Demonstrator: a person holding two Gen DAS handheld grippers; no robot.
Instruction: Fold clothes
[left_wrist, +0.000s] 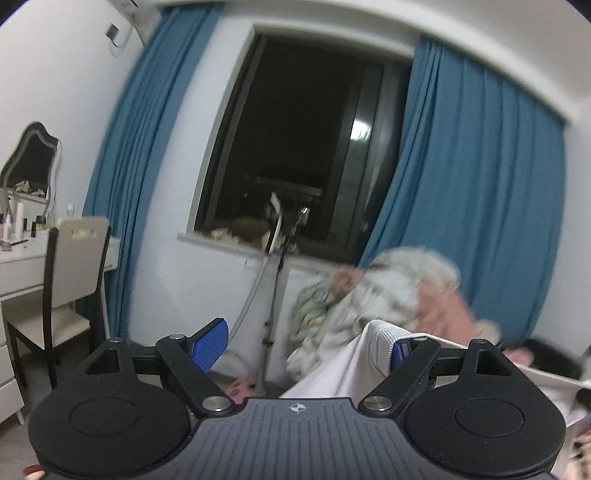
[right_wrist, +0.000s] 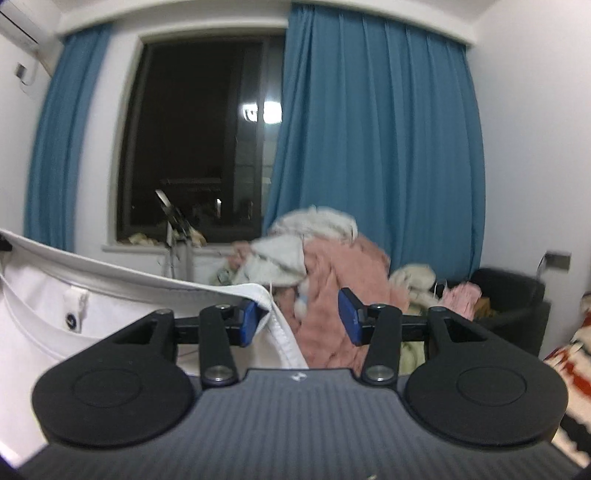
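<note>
Left gripper (left_wrist: 306, 349): jaws wide apart. White garment (left_wrist: 354, 365) hangs over the right-hand blue pad; the left pad stands clear of it, nothing pressed between the two. Whether the cloth is only draped on that pad or caught on it, cannot tell.

Right gripper (right_wrist: 301, 319): jaws about half apart. The same white garment (right_wrist: 110, 295) lies against the left-hand pad, its stitched corner hanging in the gap; the right pad is bare and well apart from the cloth.

Garment: stretched edge runs sideways from the right gripper's left pad out to the left of that view, roughly level, sloping slightly. Smooth knit, ribbed hem, double-stitched seam, small tag inside the neck opening.

Beyond both grippers: a heap of clothes (right_wrist: 325, 258), fluffy pink and grey-white, soft and lumpy. Blue pleated curtains (right_wrist: 376, 140) flank a dark window (right_wrist: 199, 140). Left of the left gripper, a white chair (left_wrist: 70, 273) with dark frame.
</note>
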